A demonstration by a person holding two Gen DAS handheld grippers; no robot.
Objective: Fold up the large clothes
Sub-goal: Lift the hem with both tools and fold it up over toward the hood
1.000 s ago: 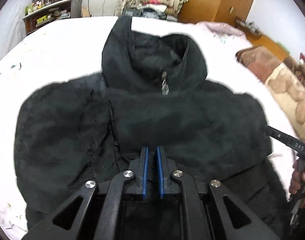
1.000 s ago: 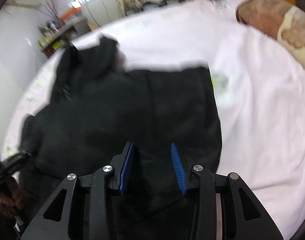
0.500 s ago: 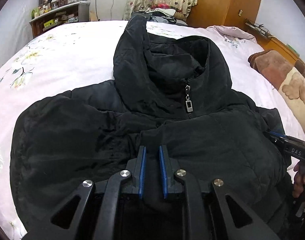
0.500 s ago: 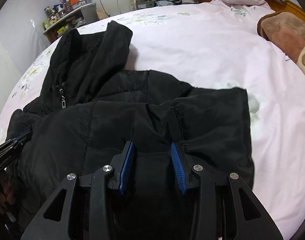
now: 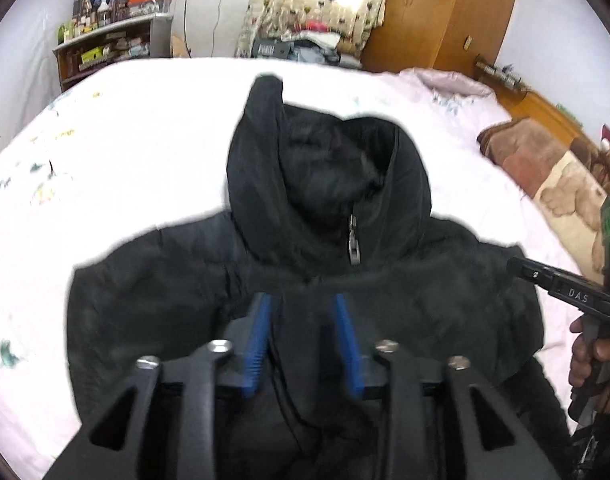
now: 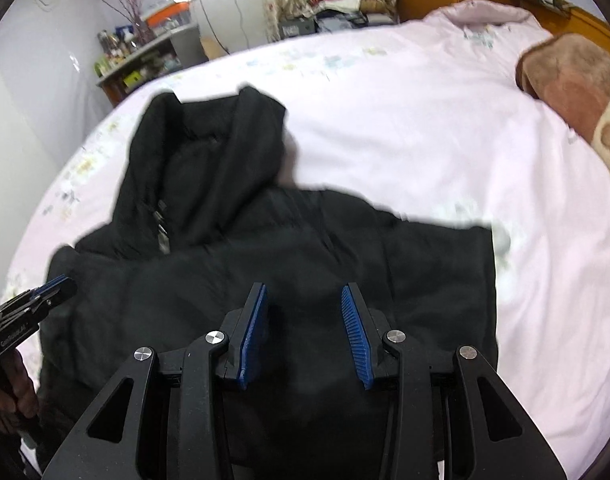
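Note:
A black hooded jacket (image 5: pixel 405 292) lies front up on the pink bedsheet (image 5: pixel 145 140), its hood (image 5: pixel 325 184) pointing away and a silver zip pull (image 5: pixel 355 248) at the collar. My left gripper (image 5: pixel 301 298) hovers over the chest. Its jaws are opening, and the blue pads stand apart with only jacket fabric below them. In the right wrist view the jacket (image 6: pixel 225 272) fills the near half. My right gripper (image 6: pixel 303 288) is open above its folded right part, pads not pressing anything. Each view shows the other gripper at its edge: the right gripper (image 5: pixel 521 266) and the left gripper (image 6: pixel 53 284).
A brown patterned blanket (image 5: pixel 545 168) lies at the bed's right side. Beyond the bed stand a cluttered shelf (image 5: pixel 105 48), a pile of clothes under the curtain (image 5: pixel 305 40) and a wooden wardrobe (image 5: pixel 445 12). A hand (image 5: pixel 589 356) holds the right gripper's handle.
The left gripper's pads, nearly together before, have spread apart. Both grippers have drawn back a little from the jacket, which lies where it was.

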